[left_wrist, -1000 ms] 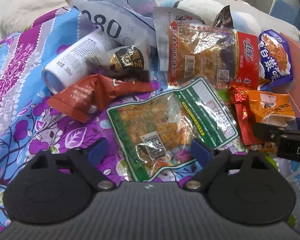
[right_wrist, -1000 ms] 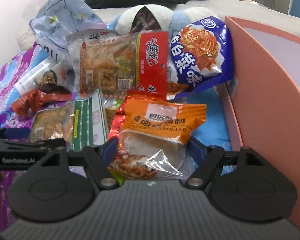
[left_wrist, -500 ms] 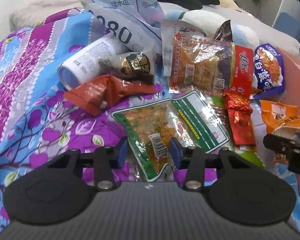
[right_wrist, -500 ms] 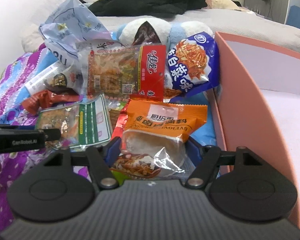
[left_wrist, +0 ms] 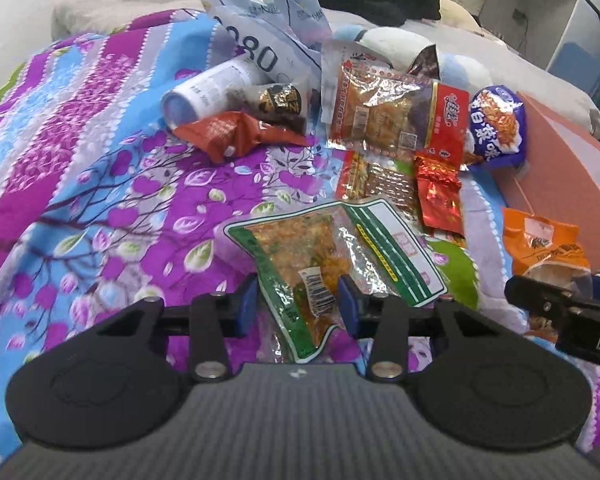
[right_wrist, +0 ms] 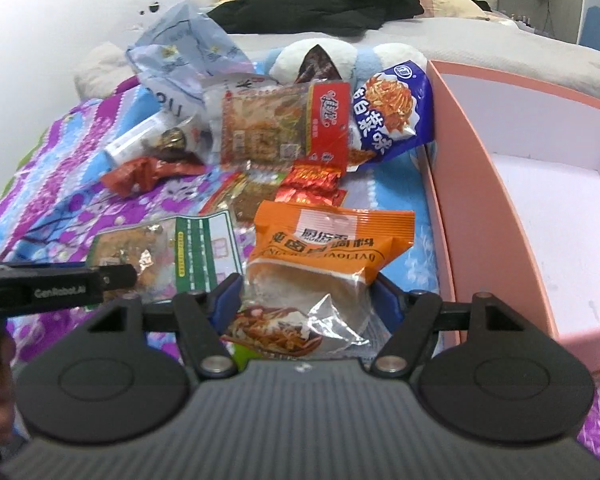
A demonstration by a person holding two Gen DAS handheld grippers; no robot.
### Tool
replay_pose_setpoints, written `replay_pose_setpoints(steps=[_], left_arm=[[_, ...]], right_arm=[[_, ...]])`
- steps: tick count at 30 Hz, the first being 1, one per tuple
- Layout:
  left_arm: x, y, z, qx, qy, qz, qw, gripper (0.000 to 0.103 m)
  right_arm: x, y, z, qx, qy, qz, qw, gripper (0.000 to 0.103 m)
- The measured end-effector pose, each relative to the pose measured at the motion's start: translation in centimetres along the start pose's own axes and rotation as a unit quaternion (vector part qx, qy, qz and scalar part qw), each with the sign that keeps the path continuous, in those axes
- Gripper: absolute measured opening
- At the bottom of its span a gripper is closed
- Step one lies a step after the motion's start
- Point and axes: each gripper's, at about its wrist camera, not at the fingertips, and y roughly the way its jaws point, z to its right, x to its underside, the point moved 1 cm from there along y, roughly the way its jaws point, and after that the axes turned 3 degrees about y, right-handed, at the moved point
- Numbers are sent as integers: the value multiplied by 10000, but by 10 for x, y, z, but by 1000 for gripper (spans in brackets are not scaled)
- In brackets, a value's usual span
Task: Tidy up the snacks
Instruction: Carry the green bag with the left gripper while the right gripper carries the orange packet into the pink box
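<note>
Two tools work at once over a floral bedspread point(left_wrist: 100, 184), the soft, wrinkled cloth on which all the snacks lie. The landmark is the pink box point(right_wrist: 488, 216), a rigid open cardboard tray with a pale, bare floor.

Largest first. Left of the box's far corner, a crinkled red-and-clear film pouch point(right_wrist: 284, 128) and a puffed blue glossy bag point(right_wrist: 392, 116) lean among the pile. Further left of the box lie a smooth white cylindrical can point(left_wrist: 208, 88) on its side and a creased brick-red wrapper point(left_wrist: 232, 132).

The right tool point(right_wrist: 306, 300) has its jaws partly closed around the clear lower end of the orange seasoning packet point(right_wrist: 332, 248), just left of the box's near wall; the film bulges between the pads, so the grip looks taken. To finish well, I judge it should carry the packet up over the pink wall before releasing, since a low sweep would catch the rim.

The left tool point(left_wrist: 298, 304), further left of the box, pinches the near edge of the flat green-bordered pouch point(left_wrist: 332, 248), its jaws narrowed on slippery, crumpled foil. A firm squeeze low on the seam should stop it sliding out.

Smallest: a shiny red foil sachet point(left_wrist: 438, 196) between pouch and box.
</note>
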Motion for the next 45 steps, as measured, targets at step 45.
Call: replay_pose_setpoints(steps=[45], left_arm=[[-150,-164,185,1259,581,1440,9798,45]], right_arm=[[-116,-196,105,561,640,1872,9786,71]])
